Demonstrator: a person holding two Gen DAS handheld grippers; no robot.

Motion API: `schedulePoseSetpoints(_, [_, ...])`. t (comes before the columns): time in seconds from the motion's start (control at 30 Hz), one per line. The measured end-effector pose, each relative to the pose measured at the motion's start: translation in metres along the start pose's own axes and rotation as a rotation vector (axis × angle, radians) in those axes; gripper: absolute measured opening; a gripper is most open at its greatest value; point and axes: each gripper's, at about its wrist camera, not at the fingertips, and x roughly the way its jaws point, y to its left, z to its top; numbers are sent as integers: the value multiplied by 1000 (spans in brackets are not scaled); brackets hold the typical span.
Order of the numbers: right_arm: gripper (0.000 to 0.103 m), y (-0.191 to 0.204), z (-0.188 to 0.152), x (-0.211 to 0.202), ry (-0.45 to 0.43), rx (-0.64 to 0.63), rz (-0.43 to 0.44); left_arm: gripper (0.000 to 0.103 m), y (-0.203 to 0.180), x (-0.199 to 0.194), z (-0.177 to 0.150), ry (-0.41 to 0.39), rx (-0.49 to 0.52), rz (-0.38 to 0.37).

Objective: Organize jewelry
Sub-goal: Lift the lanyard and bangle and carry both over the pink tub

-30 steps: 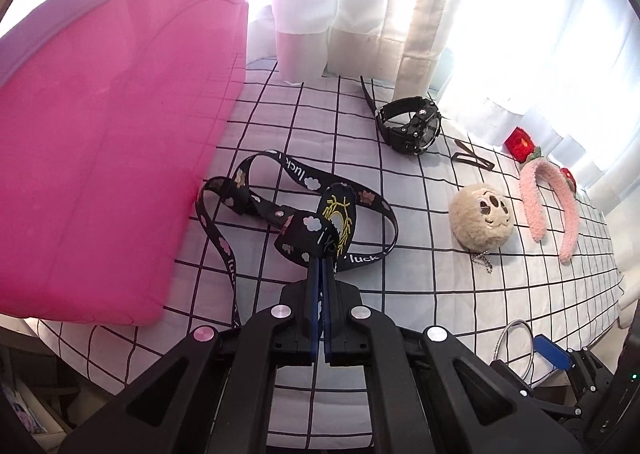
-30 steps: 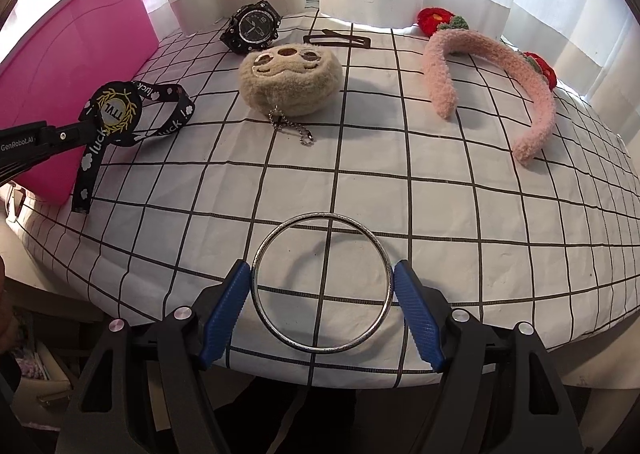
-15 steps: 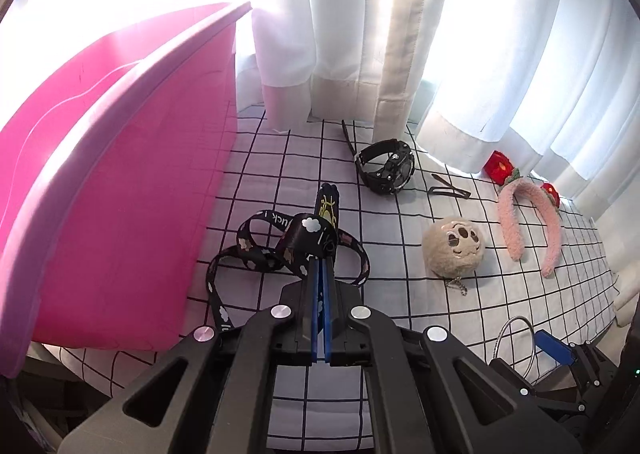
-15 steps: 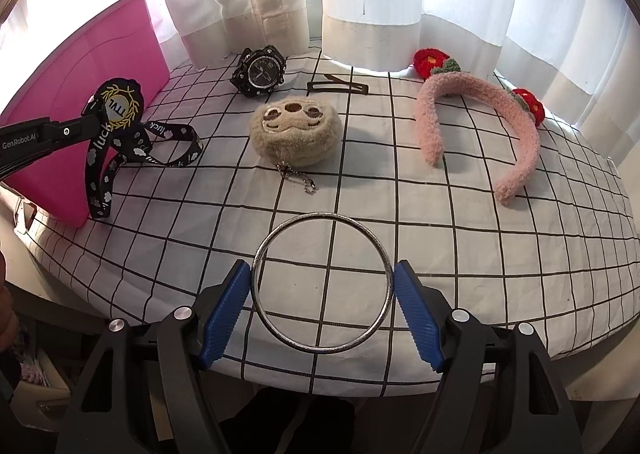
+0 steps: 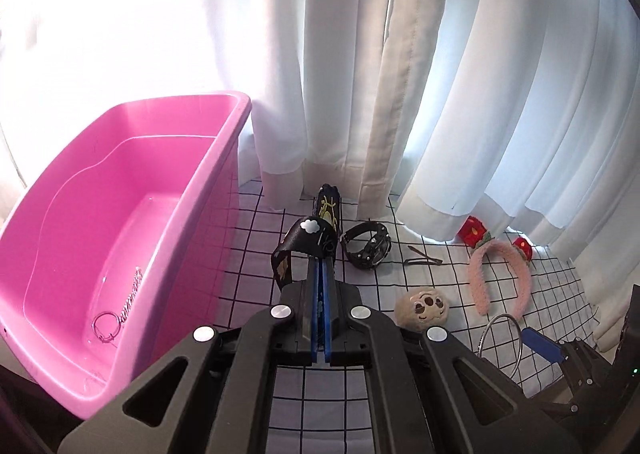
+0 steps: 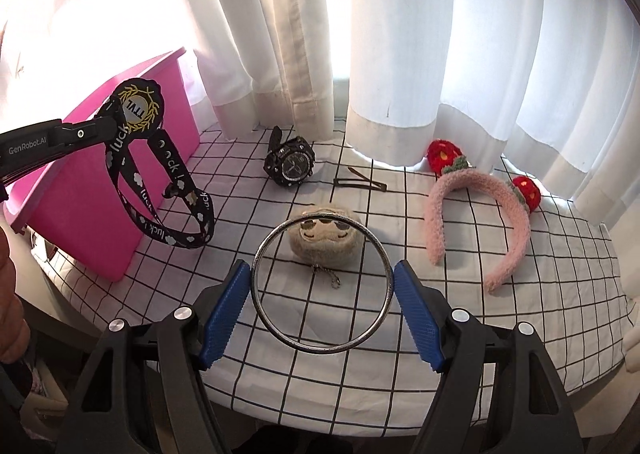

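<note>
Left claw (image 5: 320,274) grips lanyard (image 6: 160,190) (dangling).

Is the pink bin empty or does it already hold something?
Not empty: the pink bin holds a thin ring with a chain on its floor.

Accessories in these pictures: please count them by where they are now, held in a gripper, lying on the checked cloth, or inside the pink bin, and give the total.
Held in a gripper: 2, black lanyard, metal bangle
On the checked cloth: 4, black watch, hair clip, plush charm, pink headband
In the pink bin: 1, chain bracelet
Total: 7
</note>
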Motion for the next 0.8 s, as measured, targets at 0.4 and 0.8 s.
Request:
schedulePoseSetpoints(0.4, [71, 42, 80, -37, -187, -88, 84, 2, 23, -55, 61, -183, -22, 22])
schedulePoseSetpoints(0.8, [71, 134, 165, -49, -313, -234, 252, 2, 94, -100, 112, -314, -93, 133])
